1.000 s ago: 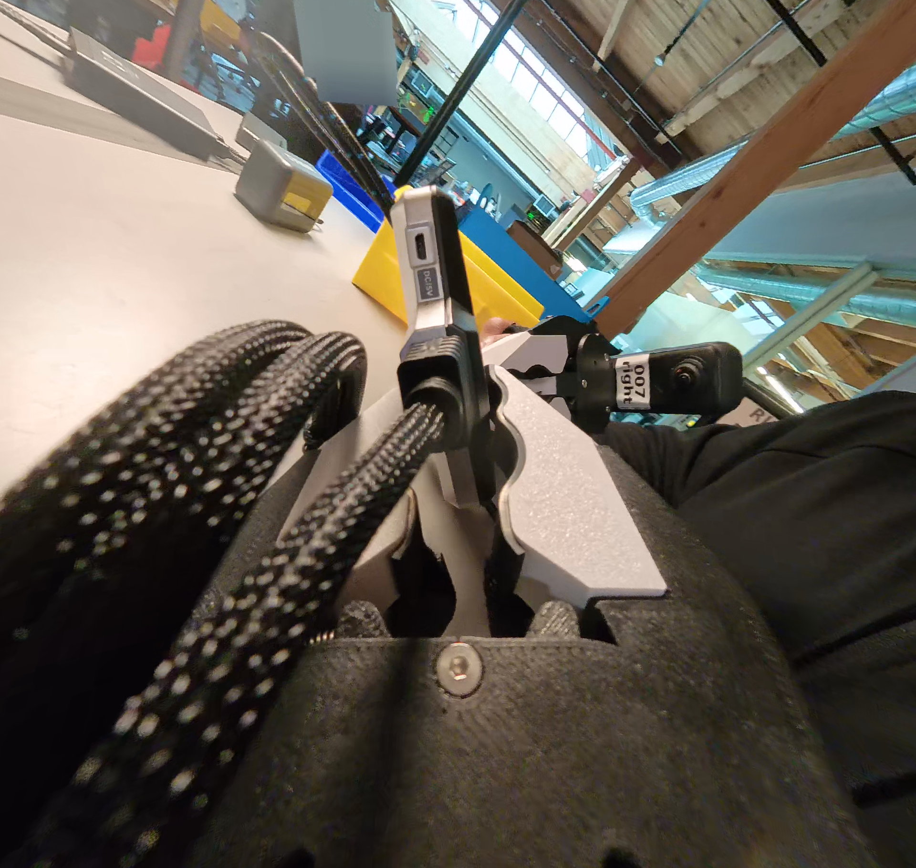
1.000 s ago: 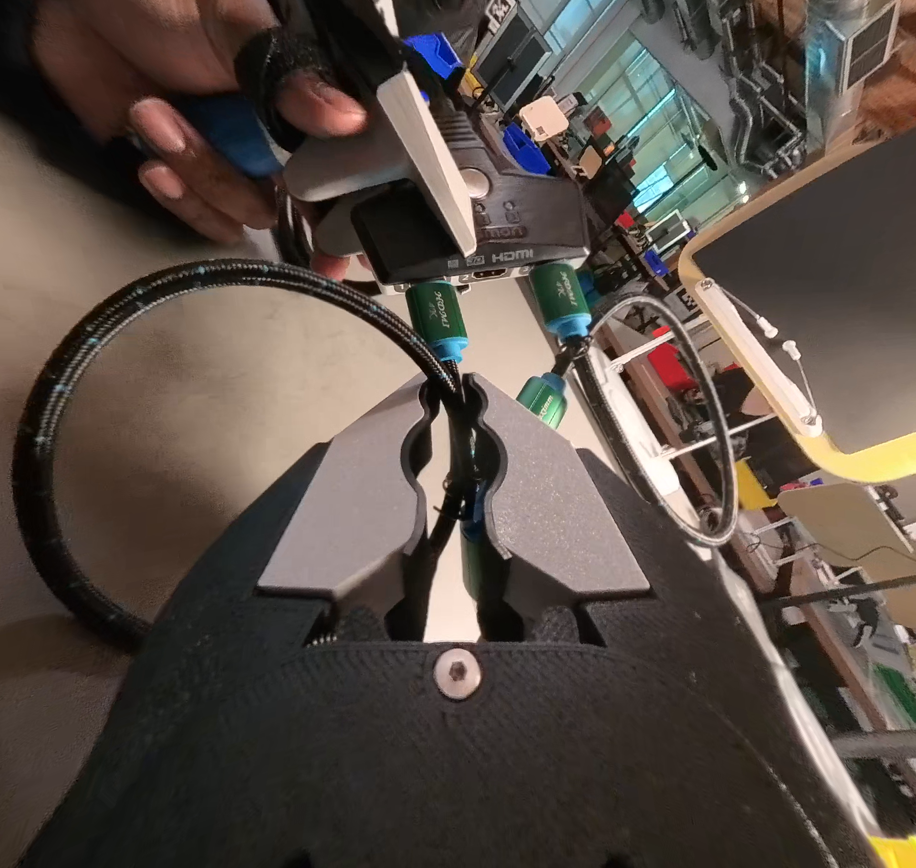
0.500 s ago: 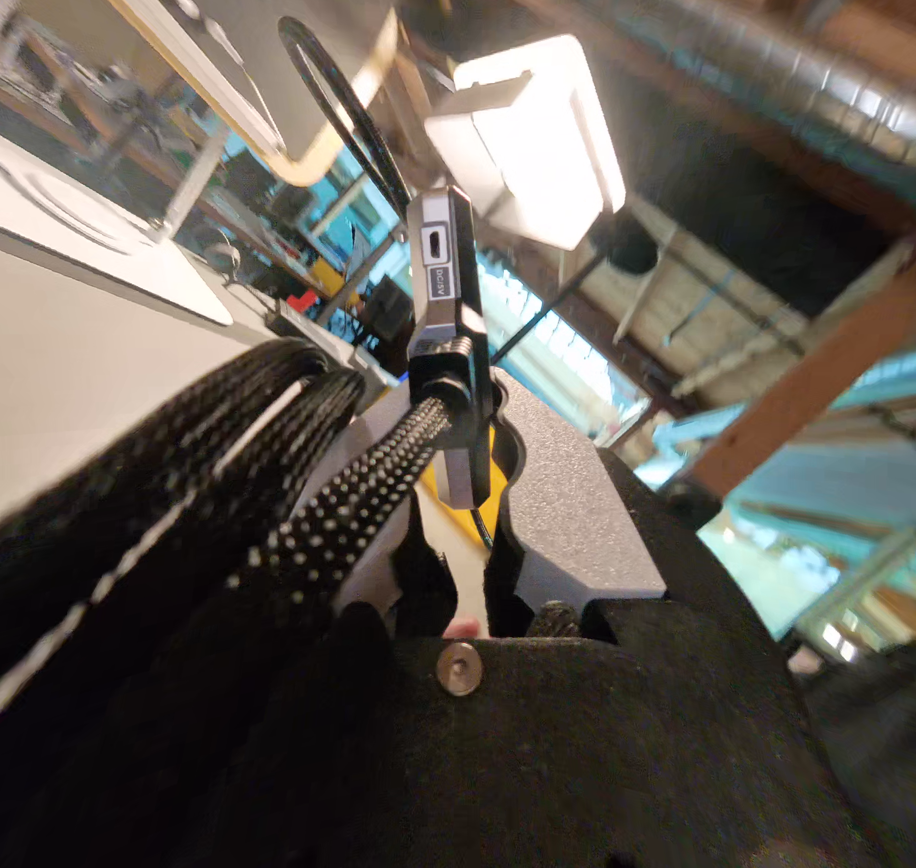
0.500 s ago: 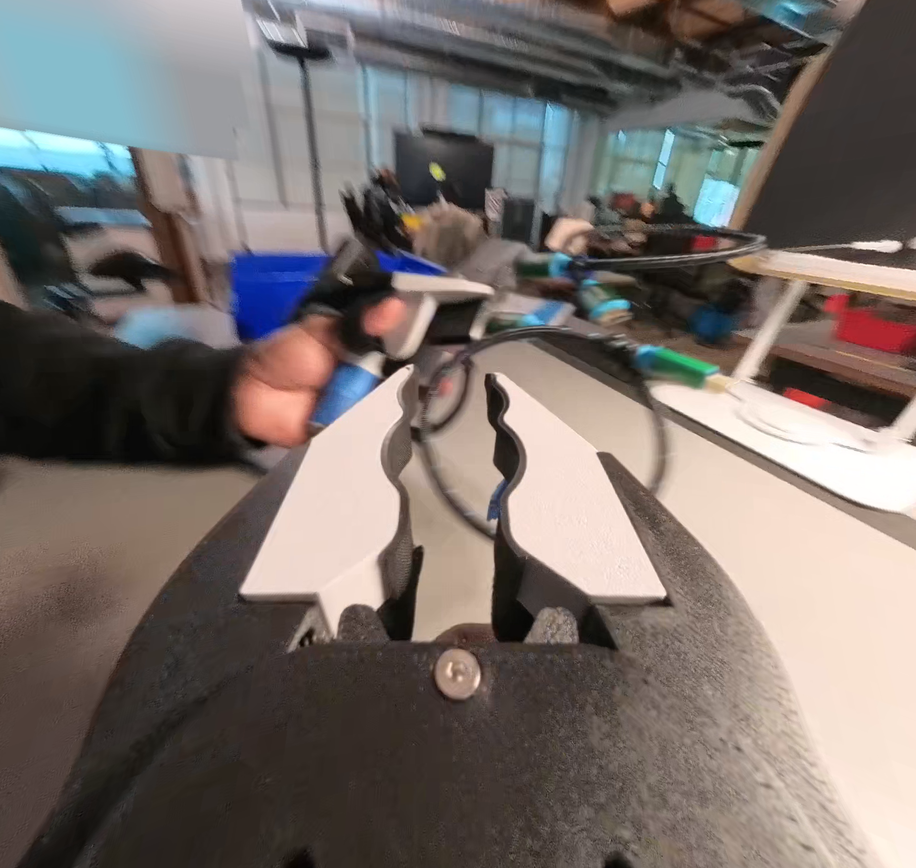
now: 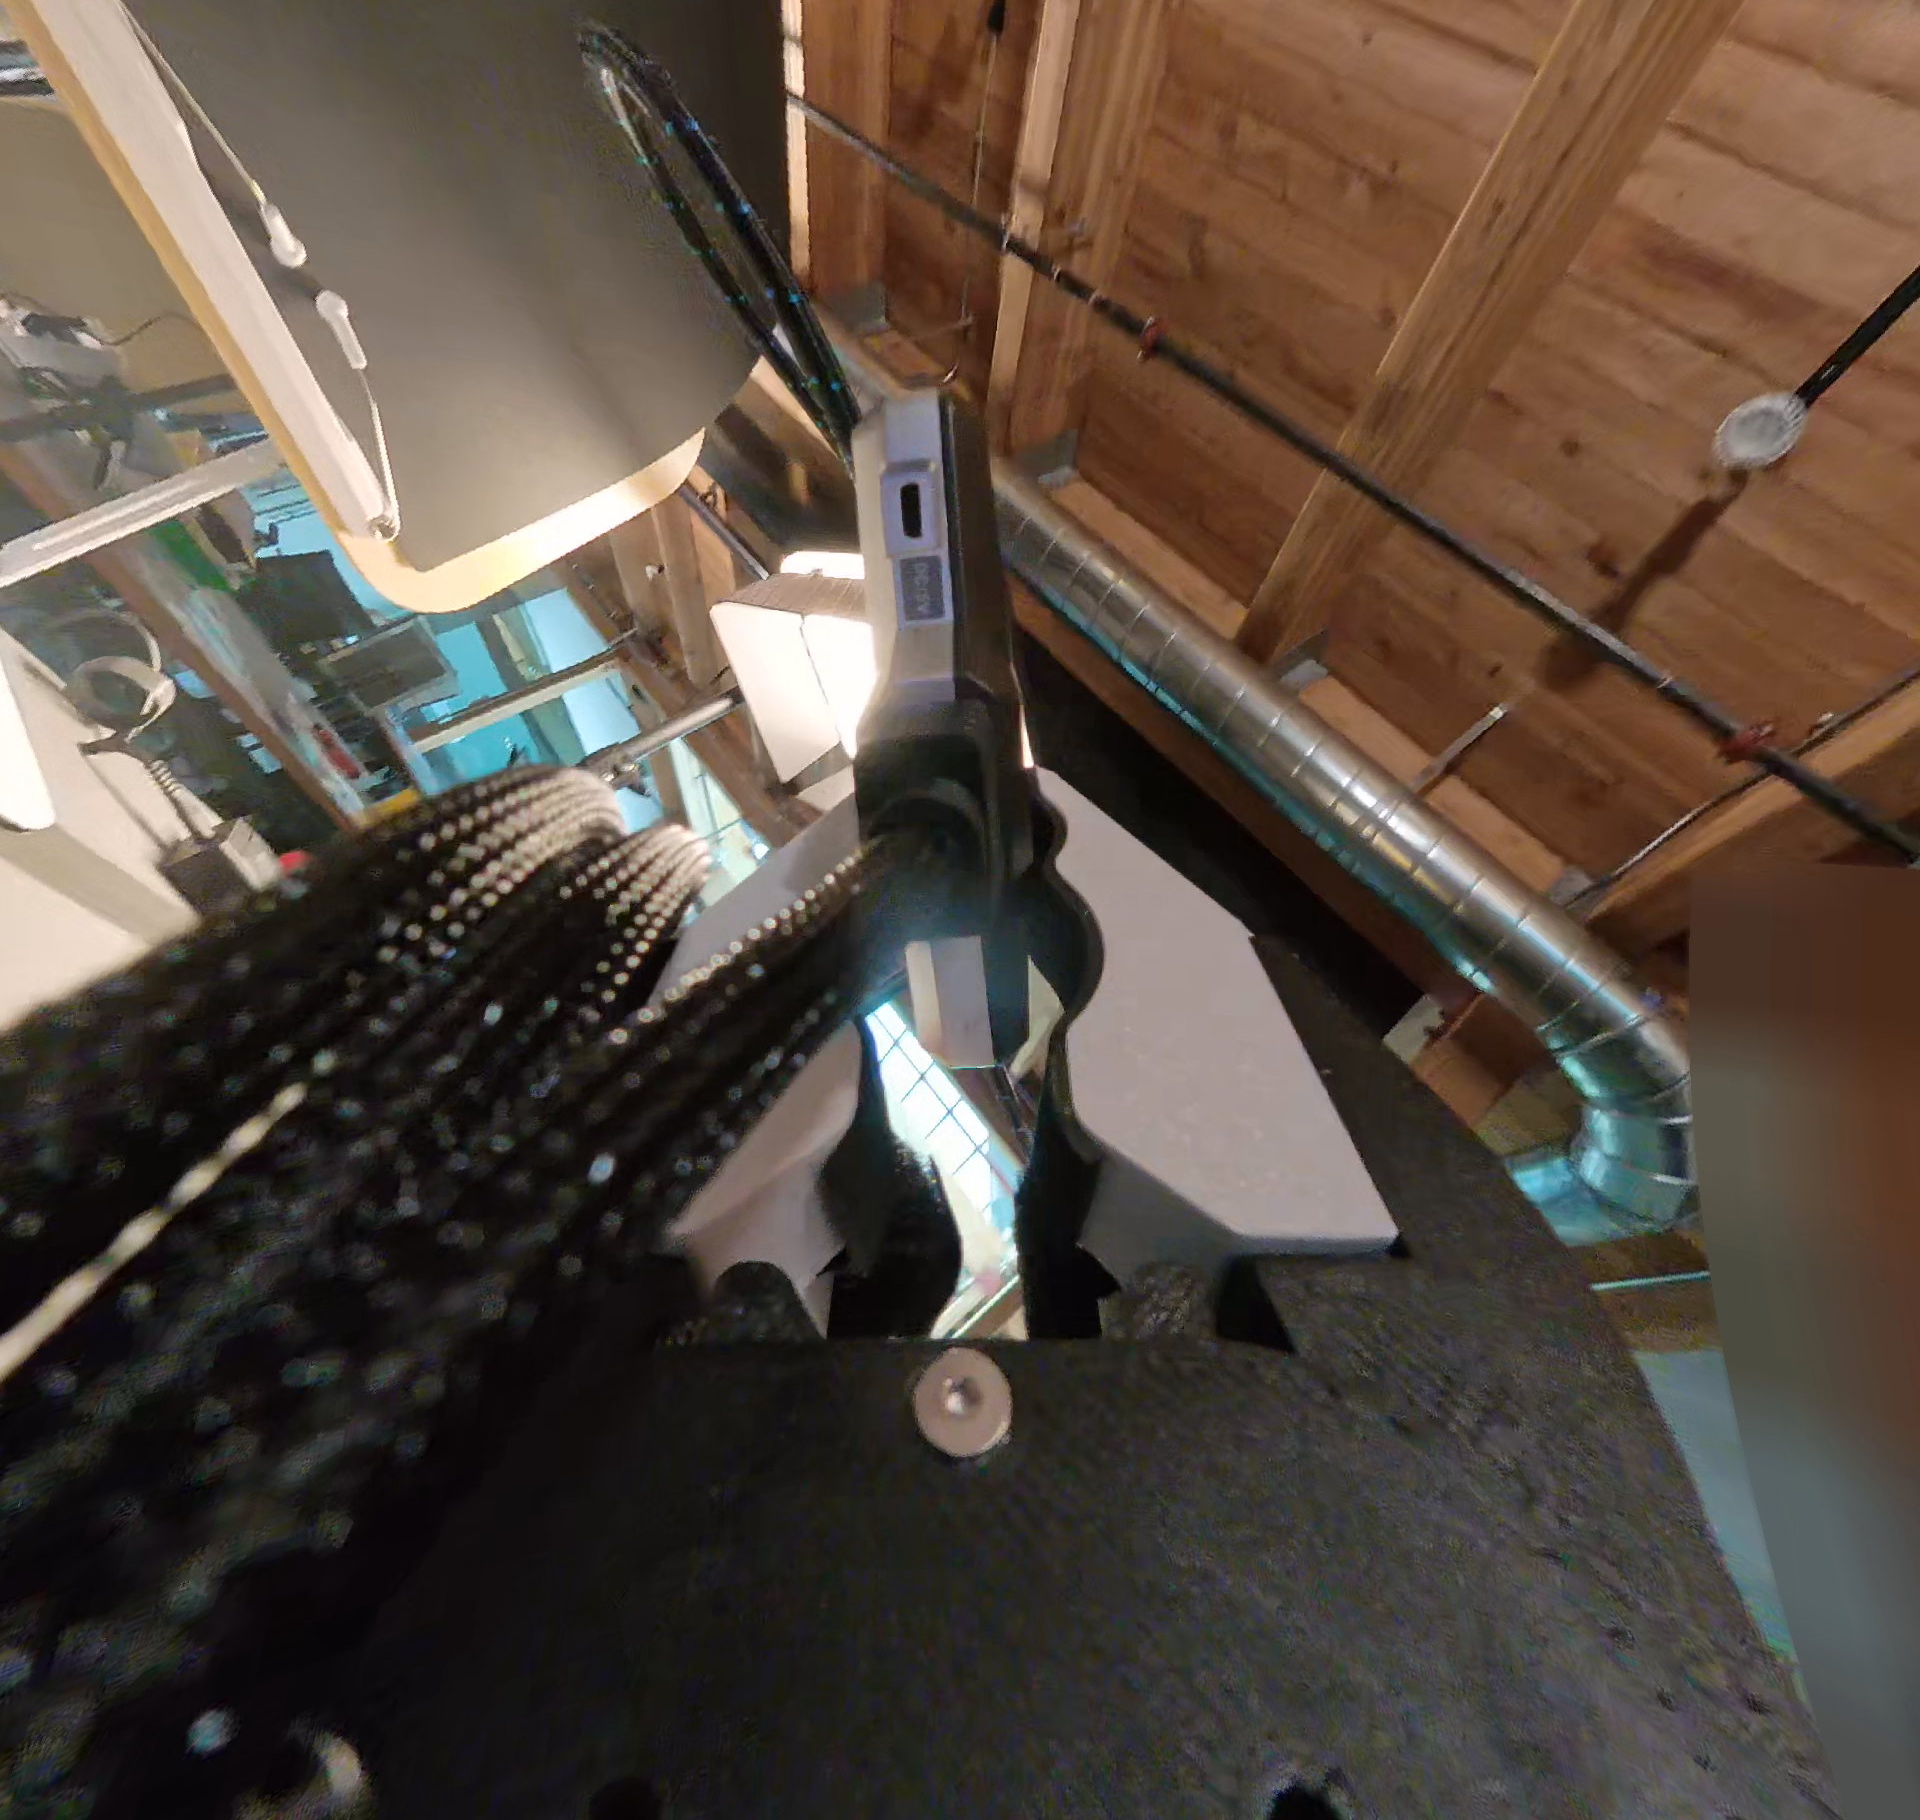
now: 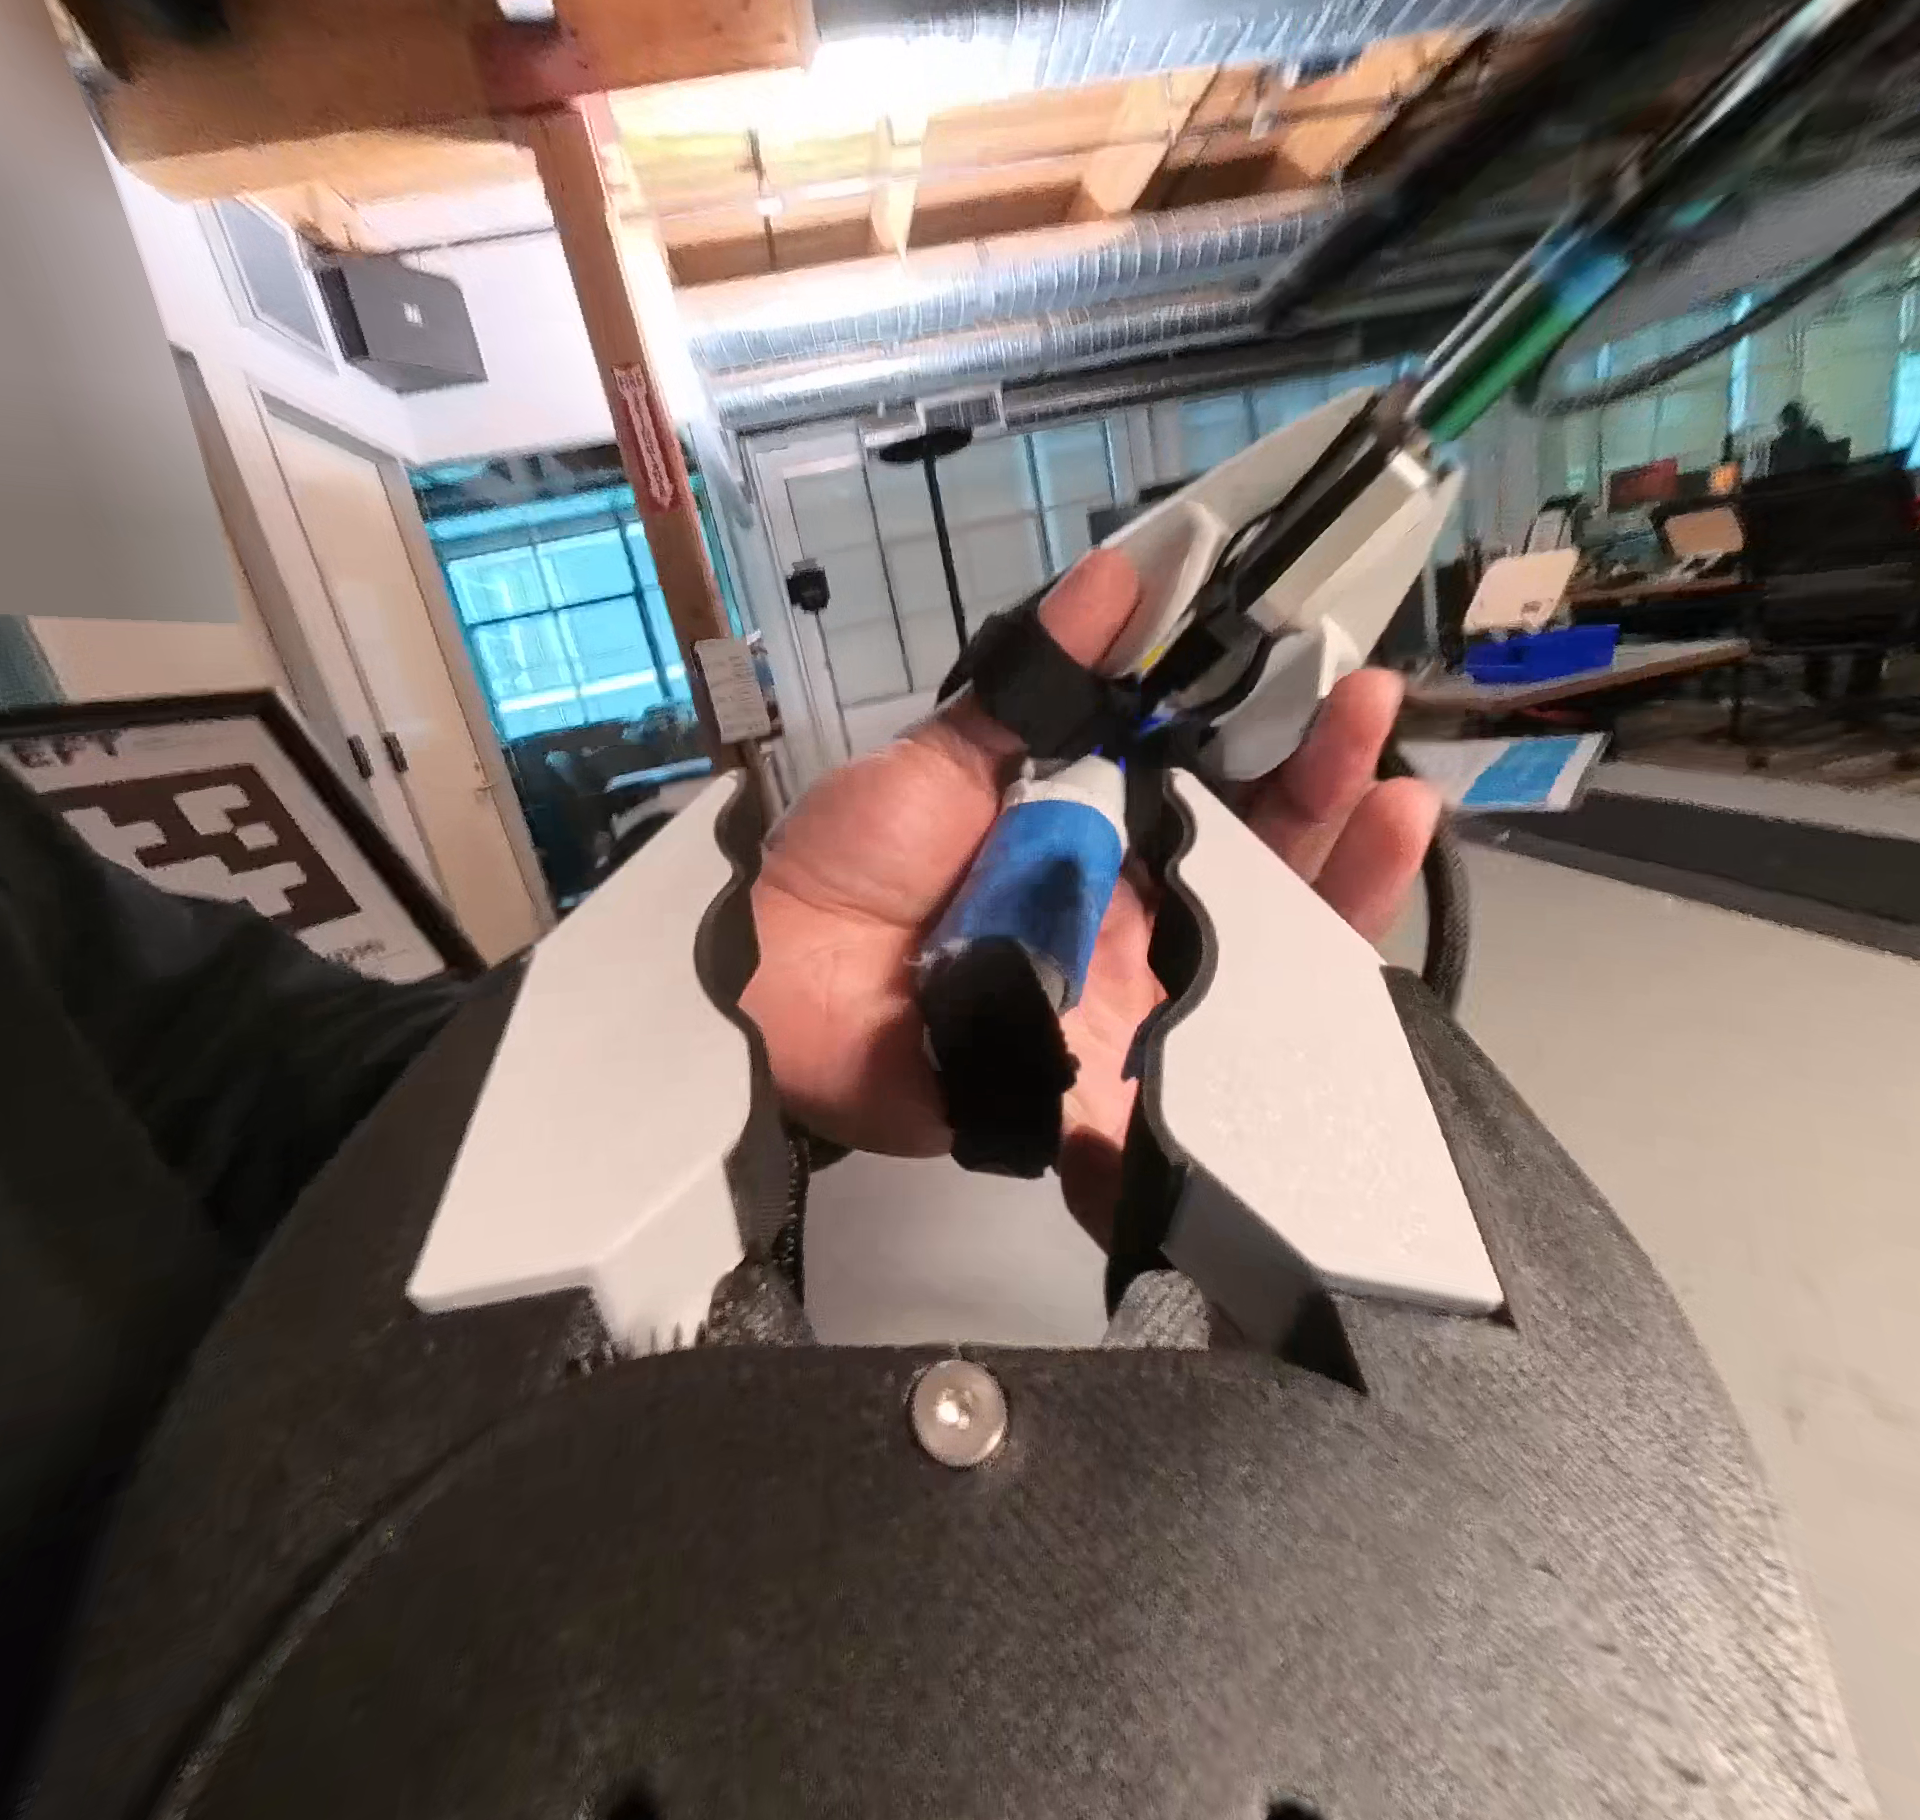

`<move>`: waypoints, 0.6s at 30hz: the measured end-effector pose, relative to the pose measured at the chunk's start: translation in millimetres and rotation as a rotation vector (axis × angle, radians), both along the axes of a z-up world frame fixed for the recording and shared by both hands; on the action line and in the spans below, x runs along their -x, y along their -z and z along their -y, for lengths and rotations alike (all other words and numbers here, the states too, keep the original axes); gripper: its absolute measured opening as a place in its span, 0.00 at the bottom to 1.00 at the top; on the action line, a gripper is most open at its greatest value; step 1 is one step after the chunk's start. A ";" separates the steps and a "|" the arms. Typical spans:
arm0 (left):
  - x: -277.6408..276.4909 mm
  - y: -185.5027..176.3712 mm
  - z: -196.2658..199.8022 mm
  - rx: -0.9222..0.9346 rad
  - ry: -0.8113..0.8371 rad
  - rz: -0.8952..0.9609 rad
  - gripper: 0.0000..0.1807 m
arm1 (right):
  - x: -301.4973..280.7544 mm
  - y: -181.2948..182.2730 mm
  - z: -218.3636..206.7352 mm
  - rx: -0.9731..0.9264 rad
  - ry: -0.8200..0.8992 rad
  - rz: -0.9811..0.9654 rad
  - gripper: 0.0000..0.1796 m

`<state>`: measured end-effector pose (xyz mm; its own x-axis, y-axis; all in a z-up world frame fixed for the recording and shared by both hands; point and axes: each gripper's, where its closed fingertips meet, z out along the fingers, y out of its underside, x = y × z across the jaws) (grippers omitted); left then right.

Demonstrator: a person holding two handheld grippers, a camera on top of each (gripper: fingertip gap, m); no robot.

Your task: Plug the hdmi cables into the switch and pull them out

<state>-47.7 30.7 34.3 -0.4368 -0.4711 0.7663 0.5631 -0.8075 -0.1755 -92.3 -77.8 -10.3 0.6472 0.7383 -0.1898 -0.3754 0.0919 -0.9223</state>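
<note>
Left claw [image 5: 961,897] tilted up toward wooden ceiling beams and silver duct [image 5: 1351,814], air all round. Switch [image 5: 930,607] upright, clamped edge-on in left claw; thick braided cable [image 5: 436,949] draped over left finger. Right claw [image 6: 951,897] spread wide, gripping nothing, aimed at hand [image 6: 935,970] carrying left claw; green plug [image 6: 1496,368] projects from switch, blurred.

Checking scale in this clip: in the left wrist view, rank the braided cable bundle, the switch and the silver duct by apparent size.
1. Braided cable bundle, though inflated by lying close to the camera.
2. Silver duct, far off.
3. Switch, edge-on in the left gripper.
</note>
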 end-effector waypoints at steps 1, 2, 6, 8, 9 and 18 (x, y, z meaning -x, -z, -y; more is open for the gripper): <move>2.8 -4.2 -1.1 0.003 -0.007 0.029 0.12 | -2.3 -7.1 2.7 -0.041 0.039 0.002 0.44; 5.0 -8.0 -1.5 -0.002 -0.016 0.053 0.12 | -0.7 -13.2 6.5 -0.087 0.065 0.022 0.44; 3.3 -12.7 3.8 -0.018 -0.018 0.058 0.13 | 9.5 -14.2 10.3 -0.065 -0.018 0.011 0.46; 1.9 -9.9 3.8 -0.015 -0.023 0.039 0.13 | 10.9 -18.3 13.1 -0.044 -0.098 -0.018 0.46; 1.2 -7.4 3.4 0.008 -0.011 0.037 0.13 | 13.1 -18.1 13.7 -0.032 -0.137 -0.009 0.46; 14.6 -30.4 14.2 0.010 0.038 0.192 0.13 | 28.8 -18.3 29.6 -0.026 -0.302 0.033 0.48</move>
<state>-62.3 16.5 64.7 -0.5926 -0.4444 0.6719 0.5549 -0.8298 -0.0595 -121.1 -107.4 7.9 0.4031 0.9027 -0.1508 -0.3589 0.0044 -0.9334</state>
